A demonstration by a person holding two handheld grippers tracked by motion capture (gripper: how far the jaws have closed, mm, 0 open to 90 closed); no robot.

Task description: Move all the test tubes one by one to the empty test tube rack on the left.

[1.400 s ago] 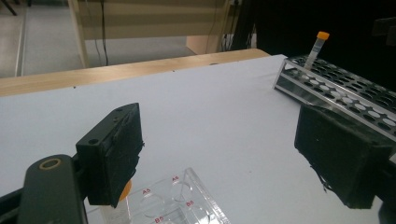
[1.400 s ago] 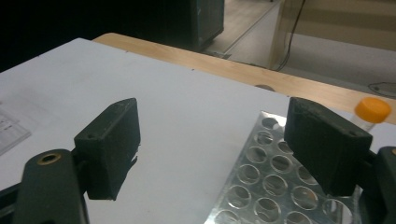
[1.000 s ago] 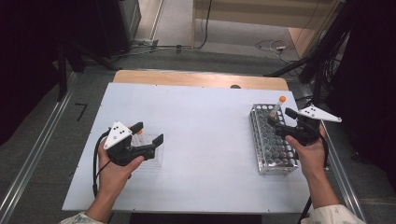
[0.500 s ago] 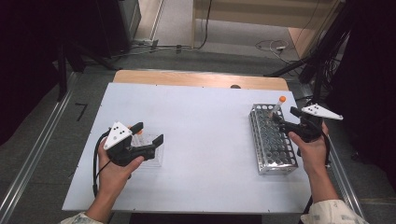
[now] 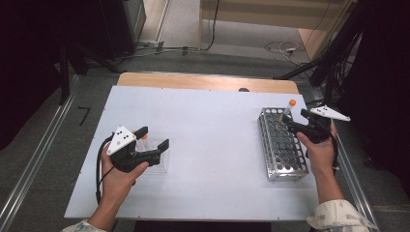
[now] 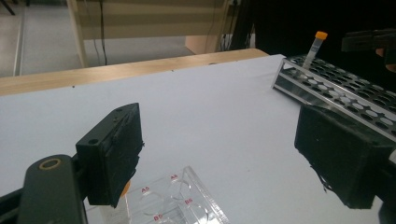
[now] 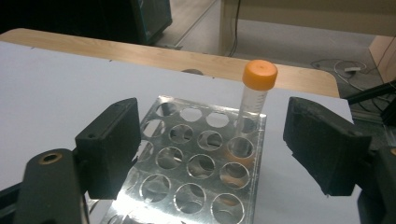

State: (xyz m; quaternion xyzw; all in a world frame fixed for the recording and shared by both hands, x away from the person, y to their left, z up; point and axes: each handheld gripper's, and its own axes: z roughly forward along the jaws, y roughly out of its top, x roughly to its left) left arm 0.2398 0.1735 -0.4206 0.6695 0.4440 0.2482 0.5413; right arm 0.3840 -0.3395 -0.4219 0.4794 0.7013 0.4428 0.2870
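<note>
The left gripper (image 5: pixel 153 138) hovers with jaws wide and empty over the clear plastic well plate (image 5: pixel 153 157), which lies well left of the shiny perforated metal tube rack (image 5: pixel 282 143), likely poised to steady or lift it. On the white table (image 5: pixel 208 145) between them nothing stands. In the rack's far right corner a clear tube with an orange cap (image 7: pixel 252 109) leans slightly. The right gripper (image 7: pixel 212 149), jaws wide apart and empty, sits over the rack's right side, seemingly aimed at that tube.

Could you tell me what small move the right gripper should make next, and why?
Probably ease the right gripper forward and close on the tube: its jaws are open, and the orange-capped tube stands in the rack just ahead, between them.
</note>
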